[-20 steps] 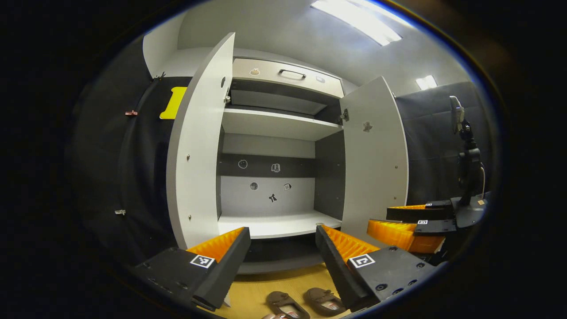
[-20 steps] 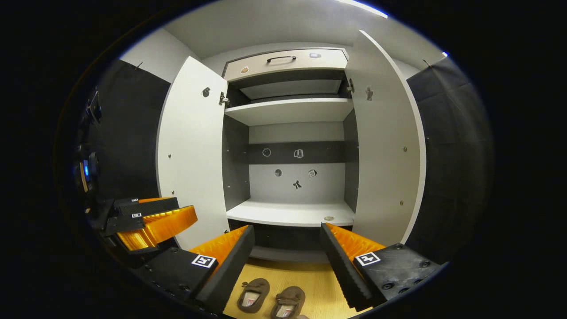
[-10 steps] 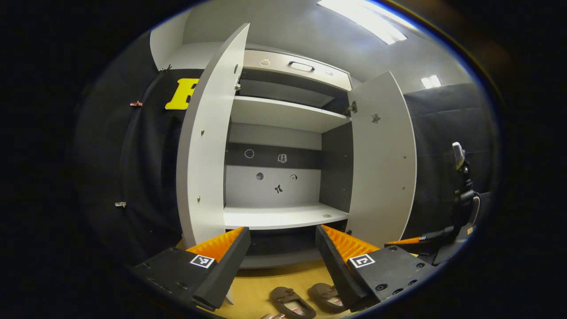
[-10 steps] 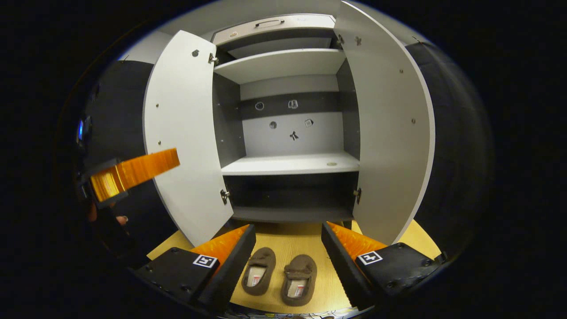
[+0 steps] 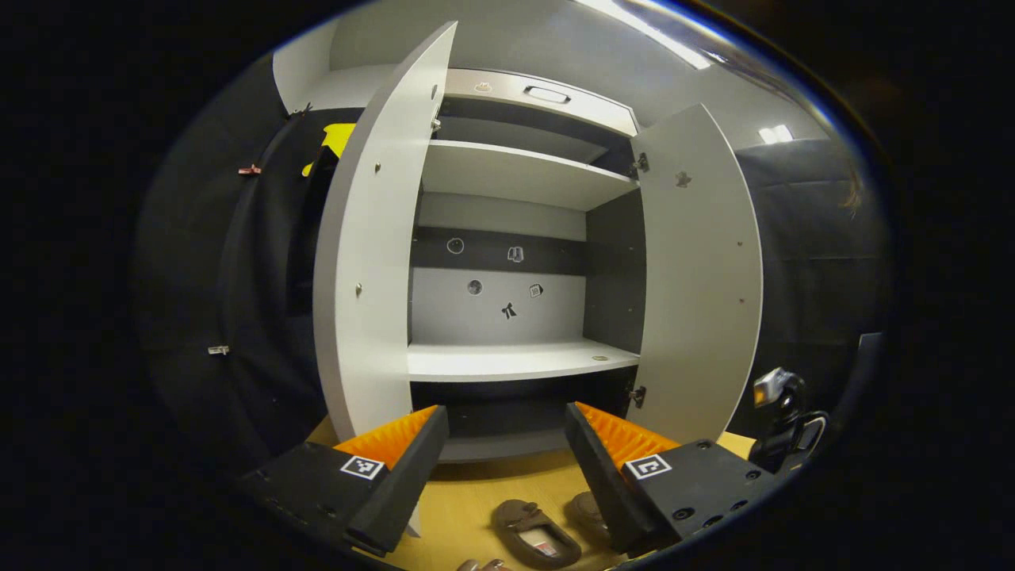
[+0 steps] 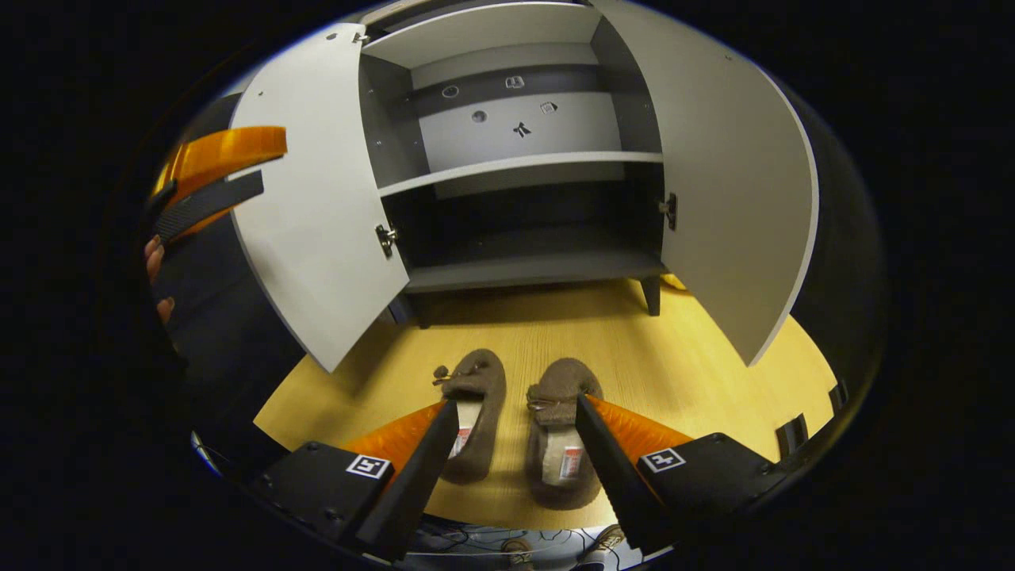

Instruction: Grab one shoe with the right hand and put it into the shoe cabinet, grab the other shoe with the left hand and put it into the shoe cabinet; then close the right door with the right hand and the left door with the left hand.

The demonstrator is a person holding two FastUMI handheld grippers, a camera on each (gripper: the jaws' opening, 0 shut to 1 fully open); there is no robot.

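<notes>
Two brown slippers lie side by side on the yellow floor before the open shoe cabinet (image 6: 523, 270). In the right gripper view the left slipper (image 6: 476, 400) and the right slipper (image 6: 559, 428) sit between my open fingers; my right gripper (image 6: 511, 468) hovers over them, touching neither. The left gripper's fingers (image 6: 218, 162) hang at the upper left, beside the left door (image 6: 309, 214). In the left gripper view my left gripper (image 5: 503, 464) is open and empty, aimed at the cabinet (image 5: 515, 361), with a slipper (image 5: 535, 533) below it.
Both doors stand wide open: the right door (image 6: 729, 190) and left door flank the dark bottom compartment. A white shelf (image 6: 515, 164) sits above it. The cabinet stands on short legs (image 6: 652, 295). A camera stand (image 5: 781, 420) shows at the lower right in the left gripper view.
My right gripper has tilted down and come closer to the slippers, which now lie between its fingers. The left gripper has shifted slightly, so the cabinet sits higher and nearer in its view.
</notes>
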